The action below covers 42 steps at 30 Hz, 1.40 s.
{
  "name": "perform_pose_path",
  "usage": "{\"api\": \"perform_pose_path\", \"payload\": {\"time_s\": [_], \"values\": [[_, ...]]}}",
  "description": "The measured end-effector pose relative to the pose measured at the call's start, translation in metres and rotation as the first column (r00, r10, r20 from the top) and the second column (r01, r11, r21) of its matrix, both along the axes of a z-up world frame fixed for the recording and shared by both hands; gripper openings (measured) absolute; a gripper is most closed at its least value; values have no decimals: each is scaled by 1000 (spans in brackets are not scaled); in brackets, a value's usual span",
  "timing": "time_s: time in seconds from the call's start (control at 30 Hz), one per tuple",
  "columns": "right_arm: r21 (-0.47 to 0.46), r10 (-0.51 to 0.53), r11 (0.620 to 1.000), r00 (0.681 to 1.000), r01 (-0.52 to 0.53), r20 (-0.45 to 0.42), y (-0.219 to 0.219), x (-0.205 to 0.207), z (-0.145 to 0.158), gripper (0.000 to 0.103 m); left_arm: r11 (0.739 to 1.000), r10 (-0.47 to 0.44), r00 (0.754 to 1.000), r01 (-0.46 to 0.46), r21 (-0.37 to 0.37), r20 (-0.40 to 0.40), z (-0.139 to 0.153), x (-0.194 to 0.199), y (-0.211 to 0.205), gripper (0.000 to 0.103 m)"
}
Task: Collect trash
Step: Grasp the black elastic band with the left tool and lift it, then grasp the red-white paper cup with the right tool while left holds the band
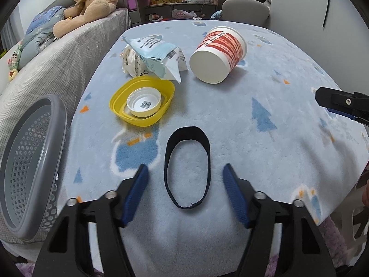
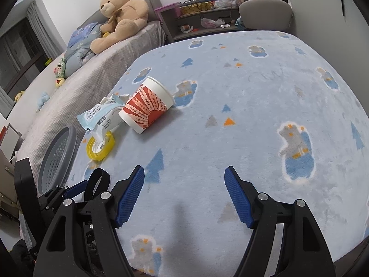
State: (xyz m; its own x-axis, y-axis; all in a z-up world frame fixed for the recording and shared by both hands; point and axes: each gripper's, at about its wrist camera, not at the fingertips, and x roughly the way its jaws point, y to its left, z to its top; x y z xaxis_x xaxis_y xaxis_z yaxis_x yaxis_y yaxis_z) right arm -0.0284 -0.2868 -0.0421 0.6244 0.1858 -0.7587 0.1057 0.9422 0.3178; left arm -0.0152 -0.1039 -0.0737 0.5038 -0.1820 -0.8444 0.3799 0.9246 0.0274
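A black elastic band (image 1: 187,168) lies flat on the blue patterned blanket (image 1: 265,161), right between the fingers of my open left gripper (image 1: 185,168). Beyond it sit a yellow lid (image 1: 142,101) holding a white cap (image 1: 144,102), a torn white-and-blue wrapper (image 1: 156,54) and a red-and-white paper cup (image 1: 219,53) on its side. My right gripper (image 2: 184,170) is open and empty over bare blanket; the cup (image 2: 147,106), wrapper (image 2: 101,115) and yellow lid (image 2: 100,145) lie ahead to its left. The right gripper's tip shows at the left view's right edge (image 1: 341,103).
A grey perforated basket (image 1: 30,161) stands at the blanket's left edge, also in the right wrist view (image 2: 57,157). A grey bed with a teddy bear (image 1: 90,0) lies beyond it. Shelves (image 1: 175,4) and a chair (image 1: 244,9) stand at the back.
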Motion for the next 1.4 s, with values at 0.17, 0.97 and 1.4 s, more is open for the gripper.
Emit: {"api": "perform_pose_path", "payload": {"time_s": [0.17, 0.97, 1.4], "values": [[0, -1, 1000, 1000, 1, 1, 0, 0, 0, 71, 999, -37, 999, 37, -6, 8, 3, -6, -7, 28], [30, 27, 999, 1000, -27, 9, 57, 67, 9, 78, 993, 71, 987, -57, -102, 142, 54, -12, 32, 4], [65, -200, 977, 977, 205, -75, 66, 129, -3, 90, 988, 98, 987, -81, -132, 124, 58, -9, 49, 4]]}}
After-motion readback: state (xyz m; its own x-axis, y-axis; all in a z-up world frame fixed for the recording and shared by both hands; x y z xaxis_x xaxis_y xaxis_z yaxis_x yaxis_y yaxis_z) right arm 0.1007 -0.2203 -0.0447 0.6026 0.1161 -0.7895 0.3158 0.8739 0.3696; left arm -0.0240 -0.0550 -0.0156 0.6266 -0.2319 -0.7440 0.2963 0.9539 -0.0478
